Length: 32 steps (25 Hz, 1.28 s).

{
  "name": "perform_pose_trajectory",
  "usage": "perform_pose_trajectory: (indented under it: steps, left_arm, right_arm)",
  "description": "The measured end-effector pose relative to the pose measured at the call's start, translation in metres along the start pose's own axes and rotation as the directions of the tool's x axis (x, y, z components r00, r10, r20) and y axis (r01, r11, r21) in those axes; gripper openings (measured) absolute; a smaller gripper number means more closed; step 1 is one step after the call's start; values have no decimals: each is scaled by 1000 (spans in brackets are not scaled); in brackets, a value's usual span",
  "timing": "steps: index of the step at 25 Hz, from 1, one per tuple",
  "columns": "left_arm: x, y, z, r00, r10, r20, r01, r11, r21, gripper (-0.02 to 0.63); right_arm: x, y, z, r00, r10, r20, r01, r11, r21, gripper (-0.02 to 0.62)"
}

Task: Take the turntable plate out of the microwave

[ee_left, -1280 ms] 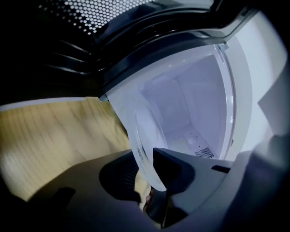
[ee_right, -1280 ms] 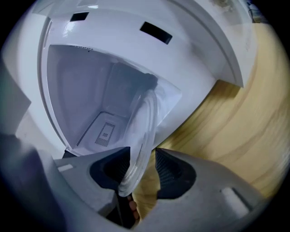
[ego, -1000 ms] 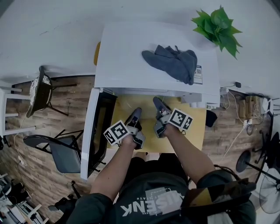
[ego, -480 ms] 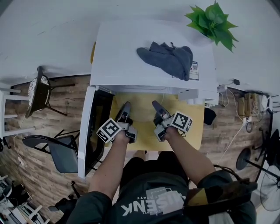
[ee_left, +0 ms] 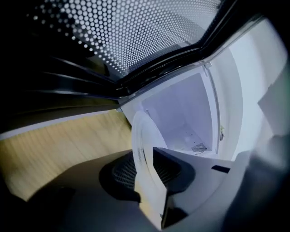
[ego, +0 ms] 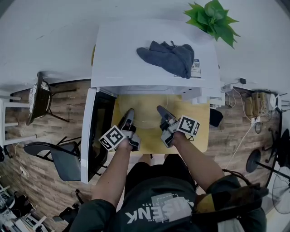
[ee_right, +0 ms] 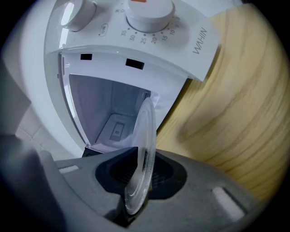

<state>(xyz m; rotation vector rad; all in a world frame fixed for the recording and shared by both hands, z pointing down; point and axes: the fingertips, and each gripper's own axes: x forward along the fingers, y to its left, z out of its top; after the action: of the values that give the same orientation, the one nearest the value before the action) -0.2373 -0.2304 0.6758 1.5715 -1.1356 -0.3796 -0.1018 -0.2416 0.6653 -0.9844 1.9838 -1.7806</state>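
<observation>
Nearest: two grippers, left gripper point(ego: 129, 111) and right gripper point(ego: 161, 110), one in each hand. Side by side above the wooden table point(ego: 199, 131), both aimed at the microwave point(ego: 154, 50).

Between them, one turntable plate point(ee_right: 145, 131) of clear glass, held at its near rim by both. Pinched between the right gripper's pads at a narrow gap. Lodged likewise between the left gripper's pads, with those jaws closing on it. Round, so without a long axis. Seen edge-on from each gripper view, running away from the jaws toward the open cavity. Carried over the tabletop just in front of the microwave's mouth. Hard to tell whether the far rim is fully clear of it. Barely visible from the head view.

Beyond: one white microwave, with one door point(ego: 93, 131) swung wide to the left and two dials point(ee_right: 149, 11) on the control panel. One grey cloth point(ego: 170, 56) crumpled on top. Farther back, one potted plant point(ego: 210, 18) by the right rear corner. Off to the left, well apart from the table, two chairs point(ego: 54, 158).
</observation>
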Motion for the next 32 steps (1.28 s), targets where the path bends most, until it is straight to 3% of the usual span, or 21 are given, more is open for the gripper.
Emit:
perform_pose_trajectory:
  steps: [5,10,14,17,19,25,32]
  left_arm:
    - [-15,-8,-3,1000,-12,2,12,999,40,97]
    - [-29,-13,-5,1000,-28,7,28,999,20,97]
    - [-39,-20,-8,998,-68,-8,68,997,29,97]
    - [-48,-23,-12,995,-97,-33,99,994,40,97]
    - [-52,-24,-15,994,-101,-37,102,994,44,97]
    - [-61,-34,-27,995,-97,-18,98,994,55,97]
    - [-80,-63,-34,995,-60,79,52,993,104,98]
  right_arm:
    - [-6,13,-4,1000,8,-4,-8,998,-56,67]
    - [-15,23,-12,1000,18,2,-18,996,-84,67]
    - [-20,41,-20,996,81,29,-79,996,-51,67]
    - [-27,39,-24,999,45,25,-43,996,-84,67]
    - [-29,49,-29,995,89,34,-88,995,-45,67]
    - [-49,39,-30,999,35,9,-34,994,-100,67]
    - [-68,64,-22,993,90,-75,-99,987,-124,67]
